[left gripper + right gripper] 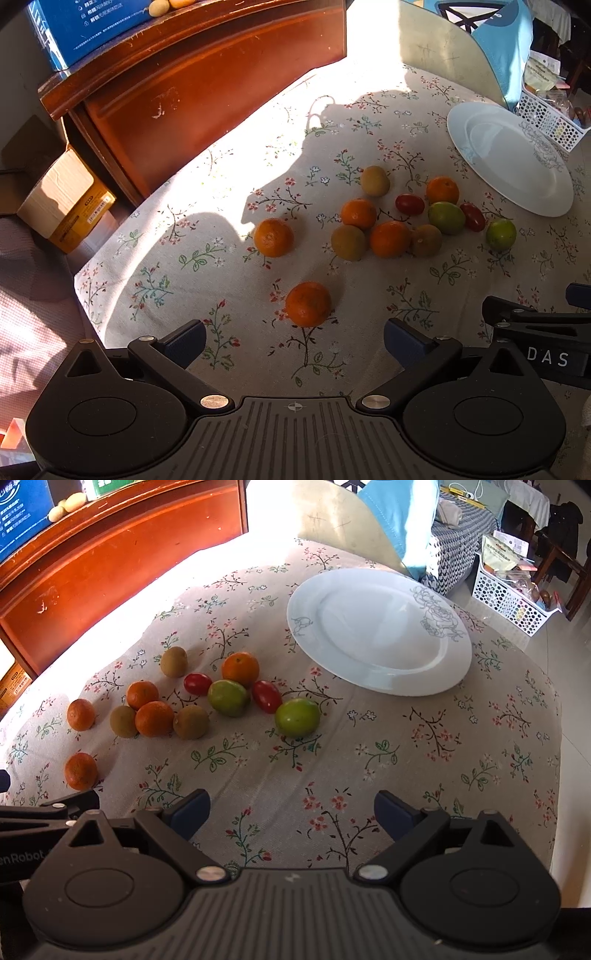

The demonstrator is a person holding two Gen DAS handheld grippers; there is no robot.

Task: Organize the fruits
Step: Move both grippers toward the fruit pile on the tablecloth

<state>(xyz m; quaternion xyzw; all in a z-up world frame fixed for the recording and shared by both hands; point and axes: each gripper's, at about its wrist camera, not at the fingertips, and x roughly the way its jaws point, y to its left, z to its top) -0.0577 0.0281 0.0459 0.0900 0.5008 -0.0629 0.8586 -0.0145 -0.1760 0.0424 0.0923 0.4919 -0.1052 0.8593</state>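
Both the left gripper (294, 338) and right gripper (291, 809) hover with jaws wide, nothing between them (each above the floral worktop (424, 775)). One orange (308, 304) lies just beyond the left gripper, apart from the fruit cluster (192, 698). The cluster sits near the plate (378, 631), on its left.

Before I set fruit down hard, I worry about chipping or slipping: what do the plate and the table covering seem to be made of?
The plate looks like glazed ceramic or porcelain: smooth white surface with soft sheen and a printed grey rose; melamine can't be excluded. The table covering appears to be woven cloth, matte, with visible weave and a floral print.
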